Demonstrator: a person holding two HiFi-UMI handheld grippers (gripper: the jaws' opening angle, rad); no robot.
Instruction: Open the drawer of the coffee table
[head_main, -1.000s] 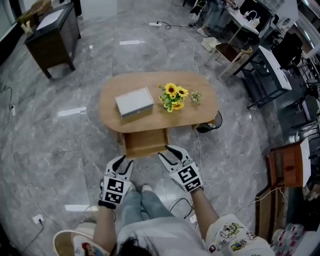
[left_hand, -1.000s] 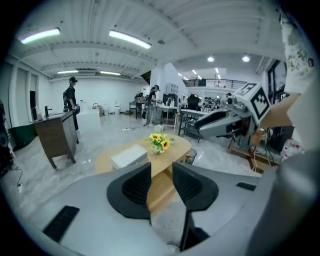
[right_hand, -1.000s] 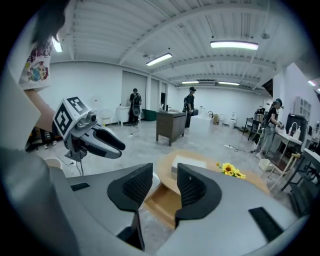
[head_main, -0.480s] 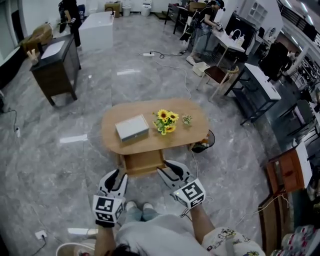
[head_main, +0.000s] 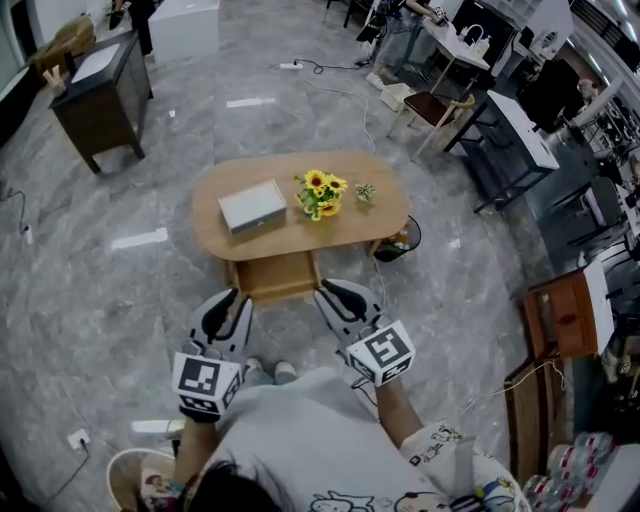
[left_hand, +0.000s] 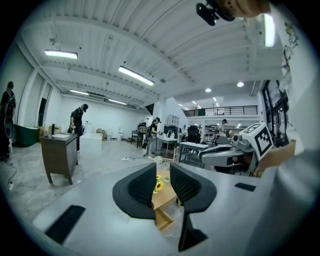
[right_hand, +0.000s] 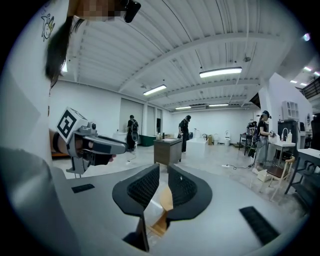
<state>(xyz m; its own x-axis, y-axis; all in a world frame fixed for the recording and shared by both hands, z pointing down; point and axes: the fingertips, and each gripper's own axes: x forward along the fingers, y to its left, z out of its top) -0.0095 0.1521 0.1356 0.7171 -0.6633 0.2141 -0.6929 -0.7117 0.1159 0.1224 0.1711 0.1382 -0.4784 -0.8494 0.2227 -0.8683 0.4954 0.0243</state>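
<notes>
Lifted clear since earlier: left gripper (head_main: 231, 298), right gripper (head_main: 334, 292), fingers narrowing, nothing between. Drawer (head_main: 272, 279) at 12 o'clock, pulled out beneath coffee table surface (head_main: 372, 214). Likely light, rigid wood, smooth-sliding; grip at front lip.

The coffee table (head_main: 215, 232) has a smooth, light wooden top with a matt finish, and its drawer (head_main: 272, 279) is of the same pale wood. The floor (head_main: 110, 300) is polished grey marbled stone, glossy enough to mirror the ceiling lights. The cabinet (head_main: 95, 88) is dark wood, and the box (head_main: 252, 206) on the table looks matt grey.
</notes>
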